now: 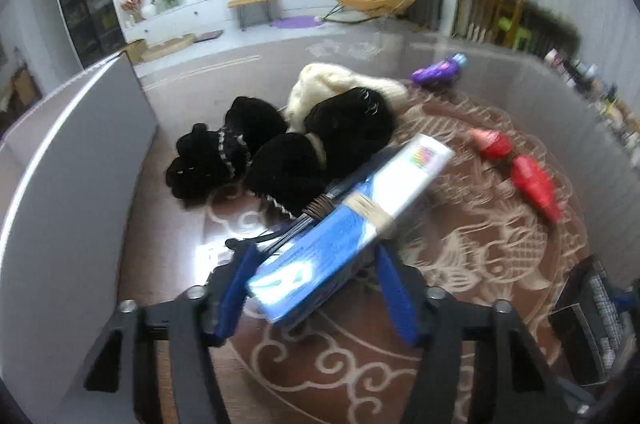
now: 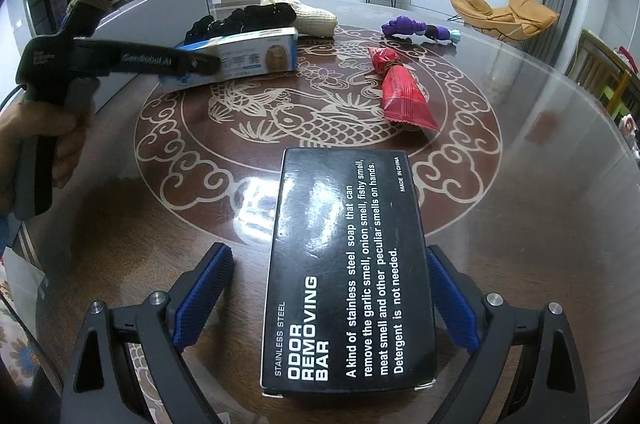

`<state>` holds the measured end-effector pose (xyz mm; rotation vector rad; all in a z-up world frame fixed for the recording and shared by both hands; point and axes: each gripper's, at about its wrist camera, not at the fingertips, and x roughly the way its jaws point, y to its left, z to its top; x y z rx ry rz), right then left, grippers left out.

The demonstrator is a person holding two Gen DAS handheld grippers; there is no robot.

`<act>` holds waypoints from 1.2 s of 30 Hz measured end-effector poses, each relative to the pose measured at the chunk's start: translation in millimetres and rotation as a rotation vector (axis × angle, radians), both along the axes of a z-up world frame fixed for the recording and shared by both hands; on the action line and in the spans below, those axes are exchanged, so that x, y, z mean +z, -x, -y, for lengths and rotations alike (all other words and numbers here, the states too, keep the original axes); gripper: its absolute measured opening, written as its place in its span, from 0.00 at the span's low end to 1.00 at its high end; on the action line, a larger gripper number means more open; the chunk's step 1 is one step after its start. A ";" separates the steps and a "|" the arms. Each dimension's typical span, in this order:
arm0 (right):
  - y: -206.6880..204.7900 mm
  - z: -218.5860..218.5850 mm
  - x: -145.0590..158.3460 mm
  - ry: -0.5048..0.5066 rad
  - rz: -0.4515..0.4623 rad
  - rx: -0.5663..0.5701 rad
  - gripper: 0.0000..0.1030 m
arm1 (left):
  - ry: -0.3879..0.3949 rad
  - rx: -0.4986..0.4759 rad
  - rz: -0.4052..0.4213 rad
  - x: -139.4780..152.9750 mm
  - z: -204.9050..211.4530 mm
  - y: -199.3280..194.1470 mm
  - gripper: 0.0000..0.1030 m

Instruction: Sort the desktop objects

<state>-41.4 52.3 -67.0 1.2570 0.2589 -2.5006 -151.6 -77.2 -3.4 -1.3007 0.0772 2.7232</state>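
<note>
My left gripper is shut on a blue and white box and holds it tilted above the table; the box also shows in the right wrist view. My right gripper is open around a black odor removing bar box that lies on the table; there is a gap at the left finger, and the right finger stands close to the box's side. Black and cream knitted hats lie in a pile behind the blue box.
Red snack packets and a purple packet lie further out on the round patterned table. A grey panel stands at the table's left side. Small bottles line the right edge.
</note>
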 end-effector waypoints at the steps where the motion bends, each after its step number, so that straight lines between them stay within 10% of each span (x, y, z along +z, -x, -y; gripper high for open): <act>1: 0.2 -0.1 0.0 0.000 0.000 0.000 0.92 | -0.052 -0.019 0.001 2.4 1.9 -4.2 0.32; 20: 1.3 -1.4 -0.4 -0.002 0.001 -0.004 0.93 | -0.533 0.019 0.063 -17.8 44.5 -161.2 0.21; 28: 1.5 -1.7 -0.5 -0.002 0.002 -0.004 0.94 | -0.558 0.171 0.054 -18.5 84.7 -167.9 0.47; 36: 2.1 -2.2 -0.6 -0.002 0.002 -0.004 0.94 | -0.502 0.175 0.036 -14.4 77.6 -170.5 0.48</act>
